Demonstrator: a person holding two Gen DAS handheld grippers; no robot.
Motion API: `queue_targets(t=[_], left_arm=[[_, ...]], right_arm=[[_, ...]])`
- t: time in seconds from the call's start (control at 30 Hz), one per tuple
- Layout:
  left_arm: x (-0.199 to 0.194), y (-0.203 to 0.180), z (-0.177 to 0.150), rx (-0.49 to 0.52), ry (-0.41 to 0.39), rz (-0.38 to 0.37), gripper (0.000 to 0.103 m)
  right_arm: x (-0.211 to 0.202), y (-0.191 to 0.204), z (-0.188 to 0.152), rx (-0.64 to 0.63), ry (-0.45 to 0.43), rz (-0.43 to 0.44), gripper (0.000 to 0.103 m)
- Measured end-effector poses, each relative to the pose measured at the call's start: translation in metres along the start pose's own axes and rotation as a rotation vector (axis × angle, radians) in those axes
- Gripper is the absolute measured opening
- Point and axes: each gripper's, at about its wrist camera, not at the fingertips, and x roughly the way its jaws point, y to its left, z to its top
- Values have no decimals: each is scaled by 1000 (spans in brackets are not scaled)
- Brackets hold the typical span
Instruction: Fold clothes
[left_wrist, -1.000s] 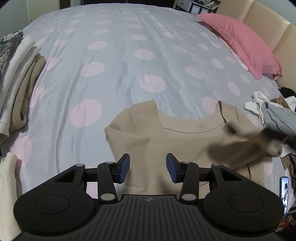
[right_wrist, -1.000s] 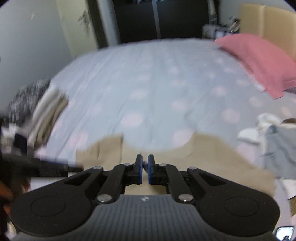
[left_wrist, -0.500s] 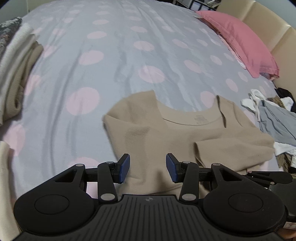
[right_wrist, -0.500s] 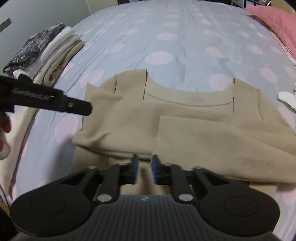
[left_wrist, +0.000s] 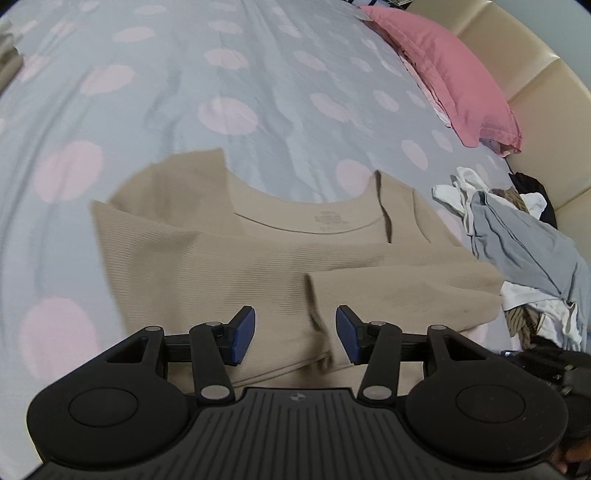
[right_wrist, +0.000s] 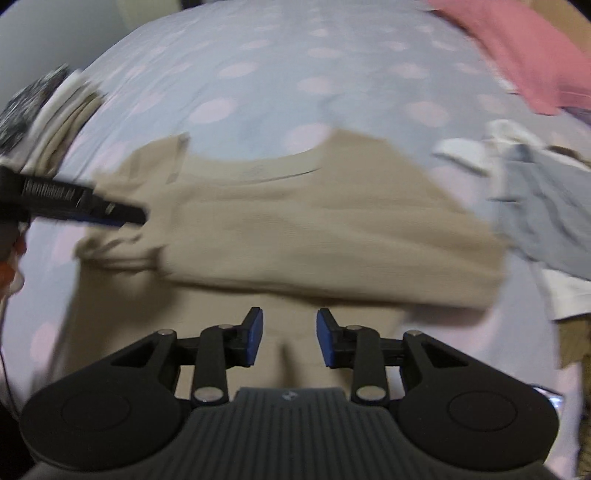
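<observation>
Currently the beige top (left_wrist: 258, 258) lies flat on the polka-dot bedspread (left_wrist: 221, 74), filling the centre of both wrist views. Its fabric is a fine horizontal rib knit. The wide scoop neckline faces the top of the frame, with a faint printed label just below the neckline seam. Both sleeves are folded inward across the chest; one sleeve cuff ends near the middle of the garment, forming a vertical edge in the lower centre of the left wrist view. The lower body of the top extends toward the bottom of the frame beneath the folded sleeves.

The left gripper (left_wrist: 291, 334) is spread wide, its blue pads on either side of the sleeve cuff edge, with nothing clamped between them. In the right wrist view it enters from the left edge, its tip over the garment's left side; contact cannot be confirmed owing to blur.

The right gripper (right_wrist: 286, 338) is likewise parted and empty, positioned over the lower body of the top.

A pile of unfolded clothes (left_wrist: 517, 236) lies at the right edge, touching the top's right side. A pink pillow (left_wrist: 454, 77) occupies the upper right. A stack of folded clothes (right_wrist: 55, 114) sits at the upper left of the right wrist view.
</observation>
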Motion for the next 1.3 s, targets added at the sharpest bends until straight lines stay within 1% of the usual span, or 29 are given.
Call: queue_targets(t=[0.03,0.1,0.23,0.3,0.33,0.4,0.47,0.5,0.6,0.7,0.8,0.87,0.97,1.03,1.17,1.3], left_arm=[[6,-3,1,-5,8,-7,46],[18,-9,2,-1,23,-17,46],[39,-22,2,31,66,-40,42],[46,-27,2,45,73,-45,30],[48,-29,2,50,71,-47,28],[49,-32,1,68,60,-52,12],[47,-36,0,89,41,-55,5],[44,-38,0,101,26,-60,3],[27,-46,1,127,-12,-112,3],[10,-53,0,137,-22,-175,3],[-3,-62,-5,159,6,-270,2],[-8,-66,-13,182,36,-309,2],[-6,-71,-29,224,92,-321,2],[-3,-73,-40,249,136,-329,2],[4,-82,-68,335,227,-341,2],[5,-85,-87,379,263,-354,2]], right_arm=[[-7,-13,4,7,-12,-19,41],[-22,-34,11,-22,-34,-72,49],[-48,-73,24,-90,-67,-188,54],[-52,-93,27,-104,-64,-256,55],[-52,-104,28,-92,-59,-280,55],[-50,-125,26,-32,-47,-297,55],[-47,-138,24,23,-36,-283,55],[-45,-141,24,41,-29,-271,55],[-38,-146,25,76,-19,-250,55],[-32,-147,28,97,-19,-240,55],[-25,-147,31,117,-19,-229,55],[-21,-148,33,134,-23,-224,54],[-13,-152,37,179,-34,-209,49],[-7,-155,40,220,-35,-175,44],[7,-158,46,278,-22,-124,43],[20,-152,52,277,-15,-114,42]])
